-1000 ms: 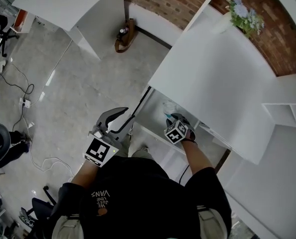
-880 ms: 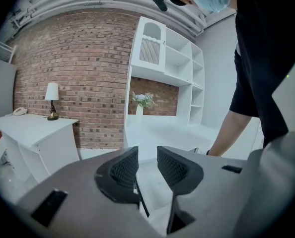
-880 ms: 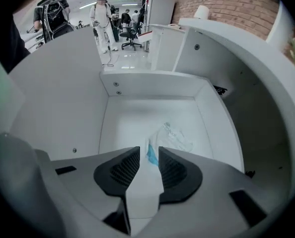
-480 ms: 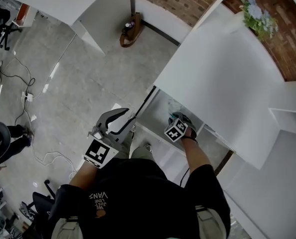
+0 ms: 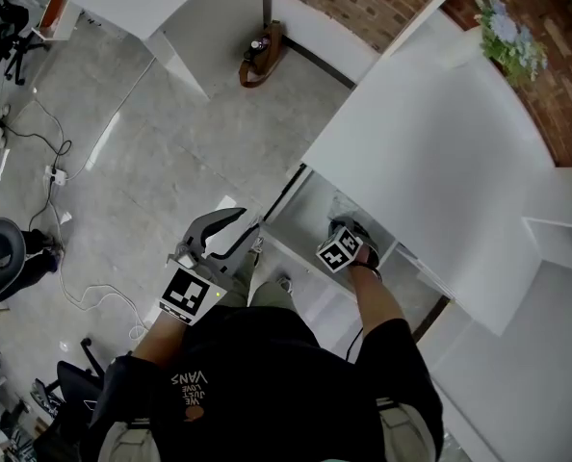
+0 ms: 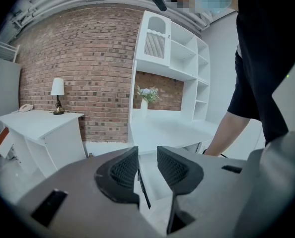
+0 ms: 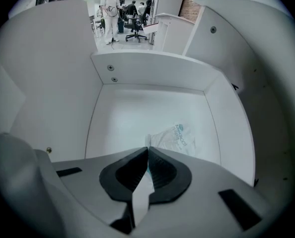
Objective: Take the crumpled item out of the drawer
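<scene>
- Jaws of the right tool (image 7: 148,151) have just been closing. Set against the earlier head views, both hands otherwise sit much where they were relative to the drawer (image 5: 307,212).
- Head view: the open drawer projects from under the white table (image 5: 430,133). The right tool points steeply down into the drawer, its marker cube just above the rim. The left tool (image 5: 244,221) is held outside the drawer, over the floor beside its front corner.
- Left gripper view: the jaws stand apart with nothing between them, so this tool is released and idle. It looks past the drawer's edge toward the brick wall.
- Right gripper view: the jaws are clenched. The near corner of the crumpled packet (image 7: 175,138), a clear film with teal print, runs up into the line where they meet and appears pinched there. The rest of the packet lies on the drawer's floor, toward the right wall.
- Step in hand, as judged: the grip is taken and the lift out comes next.
- To do the lift well:
  - Keep the jaws firmly together, since only a thin corner of slippery film is caught.
  - Raise the tool slowly and straight up, and confirm that the packet leaves the drawer's floor with it.
  - Stay clear of the drawer's walls and the table's edge above before drawing the packet outward.
</scene>
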### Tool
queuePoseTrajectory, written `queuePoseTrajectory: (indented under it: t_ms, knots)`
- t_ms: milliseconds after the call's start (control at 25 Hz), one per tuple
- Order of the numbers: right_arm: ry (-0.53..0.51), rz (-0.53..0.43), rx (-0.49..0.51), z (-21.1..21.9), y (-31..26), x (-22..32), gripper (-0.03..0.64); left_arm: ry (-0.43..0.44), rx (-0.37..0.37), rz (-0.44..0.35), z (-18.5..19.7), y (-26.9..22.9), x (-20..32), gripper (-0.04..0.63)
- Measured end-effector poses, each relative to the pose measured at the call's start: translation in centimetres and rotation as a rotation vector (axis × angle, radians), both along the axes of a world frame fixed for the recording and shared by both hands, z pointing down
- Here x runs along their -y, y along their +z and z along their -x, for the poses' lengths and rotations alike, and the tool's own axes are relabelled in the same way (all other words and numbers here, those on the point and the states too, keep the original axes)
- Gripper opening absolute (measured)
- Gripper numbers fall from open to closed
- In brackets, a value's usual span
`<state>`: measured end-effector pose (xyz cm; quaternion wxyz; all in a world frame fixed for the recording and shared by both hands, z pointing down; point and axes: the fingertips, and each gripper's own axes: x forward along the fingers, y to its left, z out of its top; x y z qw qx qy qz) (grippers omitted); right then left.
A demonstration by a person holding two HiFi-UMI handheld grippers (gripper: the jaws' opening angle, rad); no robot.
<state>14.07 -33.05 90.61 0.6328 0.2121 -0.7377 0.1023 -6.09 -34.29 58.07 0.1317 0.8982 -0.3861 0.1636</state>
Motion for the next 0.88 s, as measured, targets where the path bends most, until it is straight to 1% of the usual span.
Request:
queuePoseTrajectory:
  t_ms: [240,360,640,880]
  knots:
    - [0.039,-0.029,0.022,-0.3,-2.0,0.8,0.002,-0.012,-0.017,-0.019,-0.2,-0.7,-0.3,0.098]
    - [0.057,-0.040,0.059,0.1,-3.4,0.8,0.002,-0.020,-0.035,-0.021,-0.3,-1.3,-0.6,0.098]
    - [0.089,-0.061,0.164,1.6,-7.5,0.2,0.002,-0.025,-0.052,-0.038,-0.5,-2.5,-1.2,0.098]
    - [0.090,-0.101,0.214,1.8,-11.1,-0.5,0.002,-0.022,-0.070,-0.066,-1.4,-4.2,-1.9,0.098]
